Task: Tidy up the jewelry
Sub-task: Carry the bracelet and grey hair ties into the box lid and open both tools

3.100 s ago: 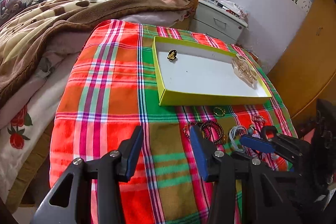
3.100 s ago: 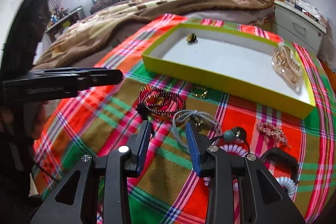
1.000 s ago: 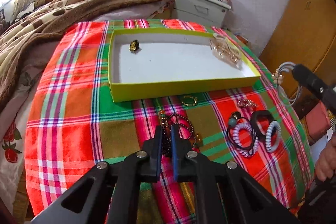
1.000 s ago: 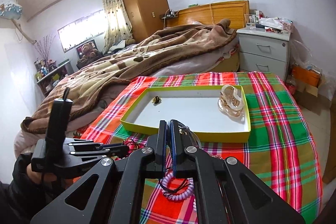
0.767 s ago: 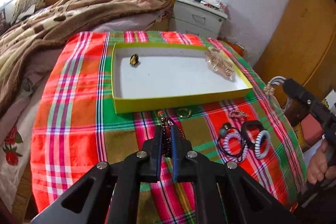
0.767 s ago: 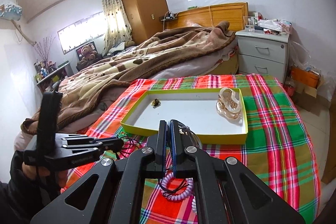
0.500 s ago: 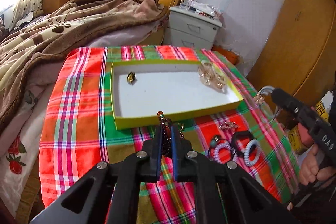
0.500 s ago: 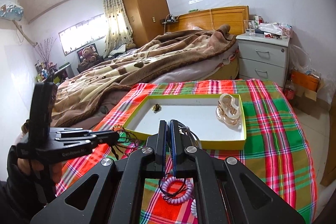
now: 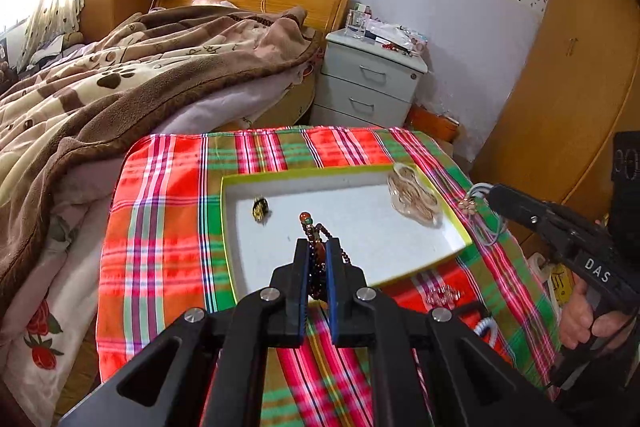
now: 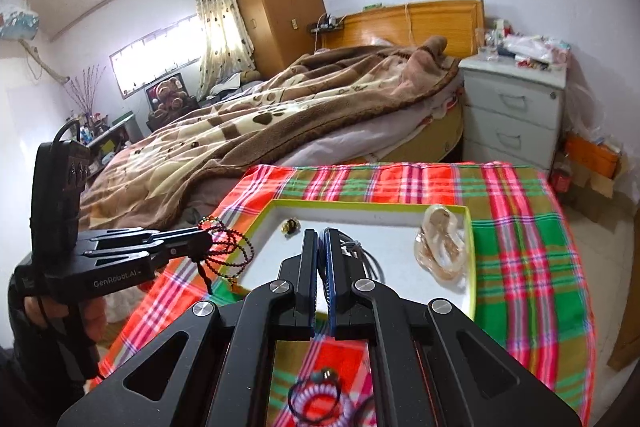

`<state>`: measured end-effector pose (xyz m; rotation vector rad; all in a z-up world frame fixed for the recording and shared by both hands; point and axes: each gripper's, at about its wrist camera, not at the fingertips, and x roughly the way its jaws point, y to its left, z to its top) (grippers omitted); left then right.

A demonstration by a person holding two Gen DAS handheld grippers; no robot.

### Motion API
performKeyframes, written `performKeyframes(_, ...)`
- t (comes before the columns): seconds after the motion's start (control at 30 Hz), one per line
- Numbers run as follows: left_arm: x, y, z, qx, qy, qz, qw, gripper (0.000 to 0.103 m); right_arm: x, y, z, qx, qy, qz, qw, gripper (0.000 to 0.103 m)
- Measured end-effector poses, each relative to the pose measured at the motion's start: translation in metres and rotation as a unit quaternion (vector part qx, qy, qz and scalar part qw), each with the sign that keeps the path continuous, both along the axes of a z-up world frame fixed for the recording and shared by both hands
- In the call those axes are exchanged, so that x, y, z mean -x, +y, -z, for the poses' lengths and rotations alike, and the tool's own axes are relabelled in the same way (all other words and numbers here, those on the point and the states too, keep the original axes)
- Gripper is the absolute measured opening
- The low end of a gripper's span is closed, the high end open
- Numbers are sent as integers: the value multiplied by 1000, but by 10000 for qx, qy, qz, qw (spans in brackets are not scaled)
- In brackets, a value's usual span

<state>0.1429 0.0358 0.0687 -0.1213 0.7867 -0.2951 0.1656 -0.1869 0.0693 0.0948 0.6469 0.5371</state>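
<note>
A: Status, L gripper?

B: Left gripper (image 9: 316, 253), black frame w/ blue pads, is clamped on the dark red-brown beaded bracelet (image 9: 316, 247). Bead loops bunch between the pads; one orange bead and one green bead stick out past the tips. In the right wrist view the same bracelet (image 10: 226, 247) hangs in loose loops off the tips of the left gripper (image 10: 200, 241), held in the air over the near-left corner of the tray.

A: R gripper?

B: Right gripper (image 10: 319, 241): fingers together, pinching the grey-white looped cord hair tie (image 10: 358, 255). Loop trails off to the right of the pads, above the tray floor. From the left wrist view, the right gripper (image 9: 490, 193) sits just off the tray's right rim, cord loop (image 9: 486, 217) dangling below it w/ a small gold charm at the tip.

A: Container and contents?

B: Shallow rectangular cardboard tray, yellow-green walls, white floor (image 10: 471, 267). Inside: small gold-and-black brooch-like piece (image 10: 290, 225) near far-left corner; clear amber plastic hair claw (image 10: 442, 251) at the right wall. Remaining floor is bare.

A: Surface?

B: Red, green and orange plaid woven cloth (image 10: 528, 267) covers the table. Lying on it, near side of tray: white spiral coil hair ties w/ black bands (image 10: 320, 401), partly blurred, and a small pinkish sparkly clip (image 9: 440, 294).

A: Hands?

B: Person's left hand (image 10: 60, 311) is on the left handle; right hand (image 9: 584, 315) is on the right handle.
</note>
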Motion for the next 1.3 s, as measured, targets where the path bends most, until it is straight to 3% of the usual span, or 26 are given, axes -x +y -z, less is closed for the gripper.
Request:
performKeyframes(0.27, -38, 6, 17, 76, 187, -15, 9998, 8, -54, 12, 17, -109, 473, -228, 9986, 4)
performKeyframes(0.7, -77, 18, 65, 155, 701, -202, 9972, 8, -116, 49, 63, 368, 956, -306, 9943, 4)
performKeyframes(1.3, -81, 18, 80, -230, 921, -285, 9951, 9, -135, 79, 92, 594, 1390, -616, 9866, 4)
